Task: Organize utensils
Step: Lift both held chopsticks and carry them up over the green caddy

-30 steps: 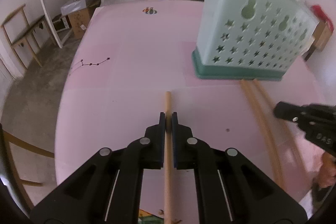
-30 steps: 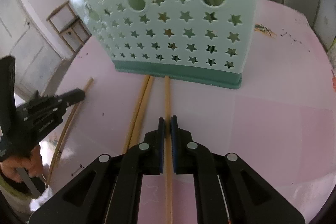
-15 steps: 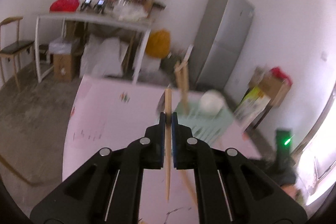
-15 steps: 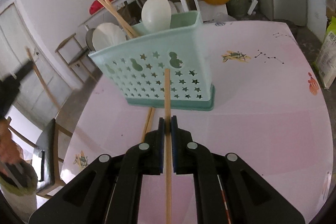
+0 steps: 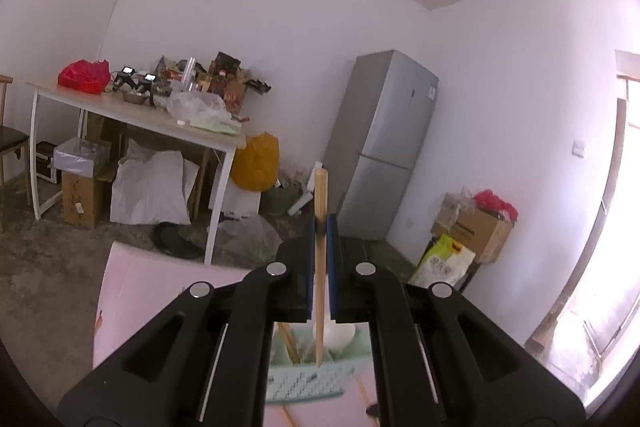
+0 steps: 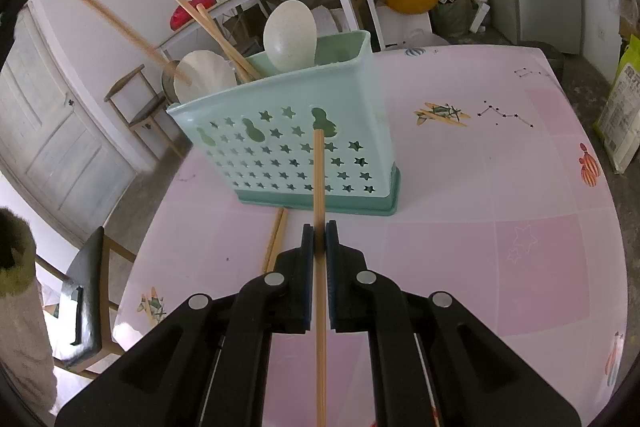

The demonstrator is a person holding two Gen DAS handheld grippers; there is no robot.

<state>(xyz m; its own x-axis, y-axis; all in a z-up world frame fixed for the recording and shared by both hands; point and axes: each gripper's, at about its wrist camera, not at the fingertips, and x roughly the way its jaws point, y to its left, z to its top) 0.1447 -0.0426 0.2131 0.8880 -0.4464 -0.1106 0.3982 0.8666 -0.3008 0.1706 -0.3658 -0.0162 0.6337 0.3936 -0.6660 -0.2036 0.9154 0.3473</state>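
The left gripper [image 5: 320,227] is clenching a wooden chopstick [image 5: 319,267] partway along its length, holding it up in the air w/ its long axis steeply tilted. One end is poking up past the fingers toward the fridge [image 5: 380,147], the other is pointing down at the mint green utensil basket [image 5: 308,379]. In the right wrist view that stick's lower end is sitting against a white ladle head at the basket's left end.

The right gripper [image 6: 319,239] is gripping a second chopstick [image 6: 319,267], held low over the pink worktop [image 6: 480,227]. Its axis is running straight ahead, tip aimed at the basket's star-punched front wall, about mid height.

The basket is standing upright toward the worktop's far edge, w/ two ladle heads and two chopsticks already leaning out of it. Another pair of chopsticks [image 6: 276,243] is lying flat on the worktop, ends near the basket's base. Right of the basket the worktop is bare pink out to its edge.
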